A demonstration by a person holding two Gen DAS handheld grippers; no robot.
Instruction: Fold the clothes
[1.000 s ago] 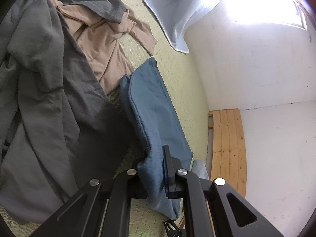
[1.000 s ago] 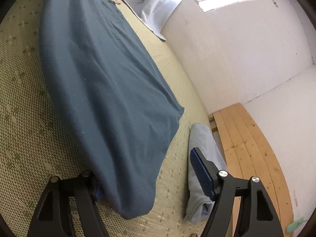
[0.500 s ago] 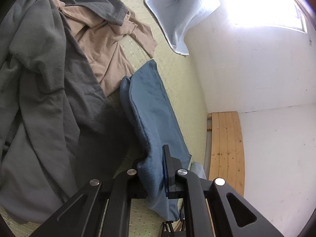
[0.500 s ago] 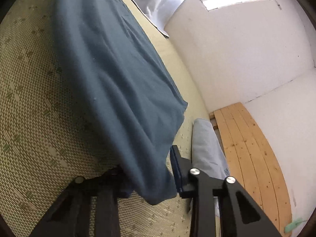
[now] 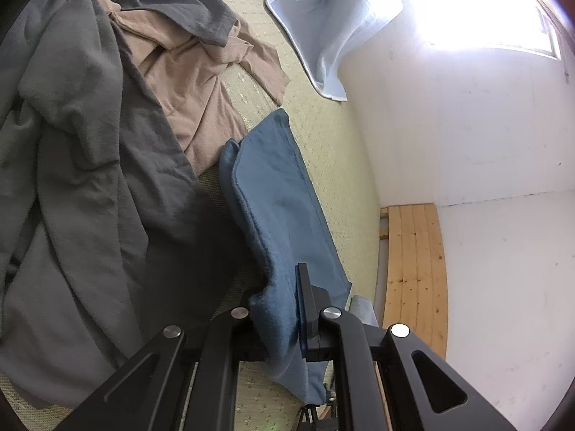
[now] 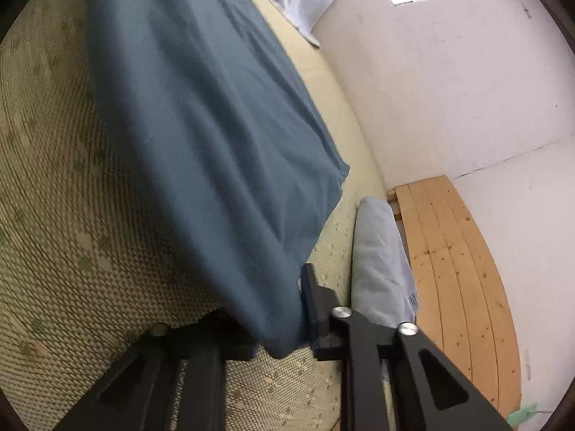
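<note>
A blue fleece garment (image 5: pixel 276 197) lies folded in a long strip on the woven mat. My left gripper (image 5: pixel 278 319) is shut on its near edge, and the cloth bunches between the jaws. In the right wrist view the same blue garment (image 6: pixel 201 118) stretches away, lifted off the mat at the near end. My right gripper (image 6: pixel 278 327) is shut on its near corner. The left finger of each gripper is hidden behind the cloth.
A grey garment (image 5: pixel 79 165) and a tan one (image 5: pixel 187 82) are heaped at the left. A pale blue cloth (image 5: pixel 334 25) hangs by the white wall. A folded pale blue item (image 6: pixel 381 262) lies beside wooden slats (image 6: pixel 456 269). The green mat (image 6: pixel 72 215) lies underneath.
My right gripper was open around the blue garment's corner, then closed on it and lifted it. My left gripper has stayed shut on the garment and rose slightly.
</note>
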